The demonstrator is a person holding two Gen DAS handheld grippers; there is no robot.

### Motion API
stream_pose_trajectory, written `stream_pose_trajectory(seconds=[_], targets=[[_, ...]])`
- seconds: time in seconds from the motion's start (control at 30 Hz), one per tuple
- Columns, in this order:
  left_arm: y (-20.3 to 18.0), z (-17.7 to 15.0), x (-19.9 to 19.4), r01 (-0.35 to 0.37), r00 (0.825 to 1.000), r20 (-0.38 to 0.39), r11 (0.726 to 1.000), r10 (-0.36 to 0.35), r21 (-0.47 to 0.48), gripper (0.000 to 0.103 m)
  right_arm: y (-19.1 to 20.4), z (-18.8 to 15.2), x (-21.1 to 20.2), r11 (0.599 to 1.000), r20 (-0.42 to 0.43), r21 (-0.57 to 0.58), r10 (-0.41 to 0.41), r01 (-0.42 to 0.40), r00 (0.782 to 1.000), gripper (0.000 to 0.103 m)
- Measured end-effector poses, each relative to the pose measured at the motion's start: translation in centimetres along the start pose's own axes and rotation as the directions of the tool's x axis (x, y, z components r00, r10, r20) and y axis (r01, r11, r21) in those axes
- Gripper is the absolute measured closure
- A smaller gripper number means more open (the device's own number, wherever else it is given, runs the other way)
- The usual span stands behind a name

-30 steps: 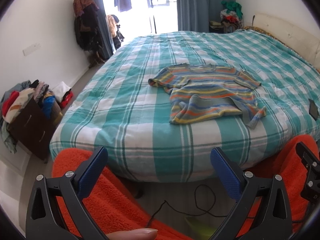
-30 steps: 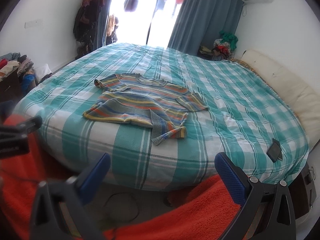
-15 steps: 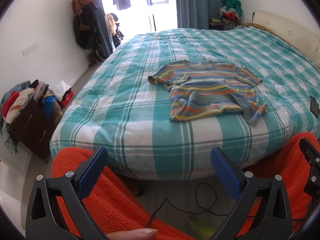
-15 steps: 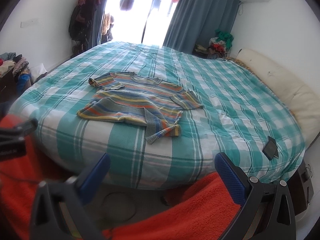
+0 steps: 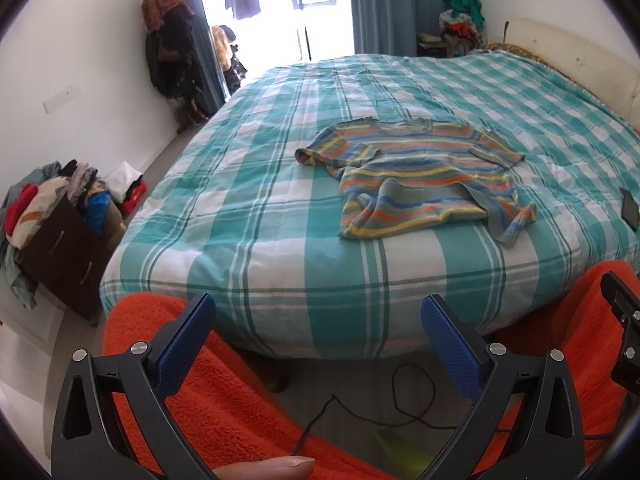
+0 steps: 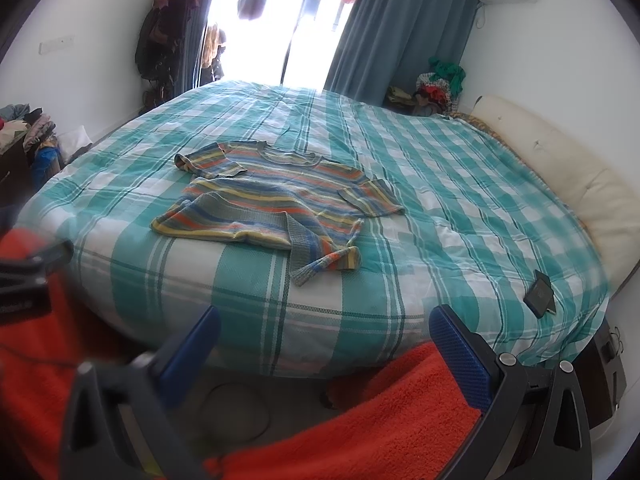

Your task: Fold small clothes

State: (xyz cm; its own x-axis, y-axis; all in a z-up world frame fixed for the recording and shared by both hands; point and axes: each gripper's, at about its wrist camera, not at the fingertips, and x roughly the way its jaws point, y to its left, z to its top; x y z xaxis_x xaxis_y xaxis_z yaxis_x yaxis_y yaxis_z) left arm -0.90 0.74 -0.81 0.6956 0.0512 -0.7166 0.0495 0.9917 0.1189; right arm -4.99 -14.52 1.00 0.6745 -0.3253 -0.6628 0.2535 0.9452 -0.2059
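A small striped knit shirt (image 5: 416, 176) lies on the green checked bed (image 5: 256, 224), its lower hem rumpled and partly folded over; it also shows in the right wrist view (image 6: 276, 196). My left gripper (image 5: 318, 332) is open and empty, held back from the bed's near edge, above orange fleece. My right gripper (image 6: 324, 344) is open and empty, also short of the bed edge. Part of the right gripper shows at the right edge of the left wrist view (image 5: 624, 328).
A dark phone (image 6: 540, 294) lies on the bed near its right corner. A dark drawer unit piled with clothes (image 5: 60, 224) stands left of the bed. A black cable (image 5: 400, 396) lies on the floor. Orange fleece (image 6: 400, 412) covers the foreground.
Both grippers have drifted slightly, so the shirt sits a little differently in each view. Both stay open and empty; the shirt has not moved on the bed.
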Motion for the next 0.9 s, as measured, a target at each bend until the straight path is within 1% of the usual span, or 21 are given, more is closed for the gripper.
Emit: stream_pose_trajectory(seconds=[0.37, 0.5, 0.57, 0.63, 0.7, 0.73, 0.77, 0.83, 0.9], targets=[[0.3, -0.6, 0.4, 0.006, 1.0, -0.011, 1.0, -0.006, -0.018, 0.0, 0.0, 0.0, 0.1, 1.0, -0.002, 0.0, 0.001, -0.001, 1.0, 0.0], [0.8, -0.6, 0.9, 0.016, 1.0, -0.02, 0.999, -0.016, -0.043, 0.0, 0.0, 0.0, 0.1, 1.0, -0.001, 0.002, 0.002, -0.002, 1.0, 0.0], [1.3, -0.3, 1.2, -0.002, 1.0, -0.019, 0.999, 0.001, -0.045, 0.0, 0.0, 0.1, 0.1, 1.0, -0.001, 0.003, 0.002, -0.002, 1.0, 0.0], [1.7, 0.2, 1.9, -0.049, 0.999, -0.013, 0.999, 0.048, -0.018, 0.0, -0.4, 0.0, 0.1, 1.0, 0.002, 0.018, 0.008, -0.008, 1.0, 0.0], [2.3, 1.2, 2.9, -0.075, 0.997, -0.012, 0.997, 0.075, 0.01, 0.0, -1.3, 0.3, 0.3, 0.998, 0.008, 0.043, 0.036, -0.037, 0.999, 0.0], [2.8, 1.7, 3.5, -0.067, 0.998, -0.012, 0.998, 0.067, 0.014, 0.0, -2.0, 0.6, 0.6, 0.996, 0.012, 0.061, 0.062, -0.063, 0.998, 0.0], [3.4, 2.3, 4.1, -0.051, 0.999, -0.014, 0.999, 0.051, 0.008, 0.0, -2.9, 0.9, 1.0, 0.992, 0.024, 0.083, 0.09, -0.092, 0.996, 0.0], [4.7, 3.6, 5.2, -0.007, 1.0, -0.022, 0.999, 0.006, -0.042, 0.001, -5.0, 1.5, 2.3, 0.98, 0.058, 0.13, 0.142, -0.148, 0.988, 0.0], [5.9, 4.6, 6.5, 0.05, 0.998, -0.024, 0.994, -0.052, -0.1, 0.001, -7.2, 2.2, 4.5, 0.957, 0.046, 0.206, 0.198, -0.203, 0.979, 0.0]])
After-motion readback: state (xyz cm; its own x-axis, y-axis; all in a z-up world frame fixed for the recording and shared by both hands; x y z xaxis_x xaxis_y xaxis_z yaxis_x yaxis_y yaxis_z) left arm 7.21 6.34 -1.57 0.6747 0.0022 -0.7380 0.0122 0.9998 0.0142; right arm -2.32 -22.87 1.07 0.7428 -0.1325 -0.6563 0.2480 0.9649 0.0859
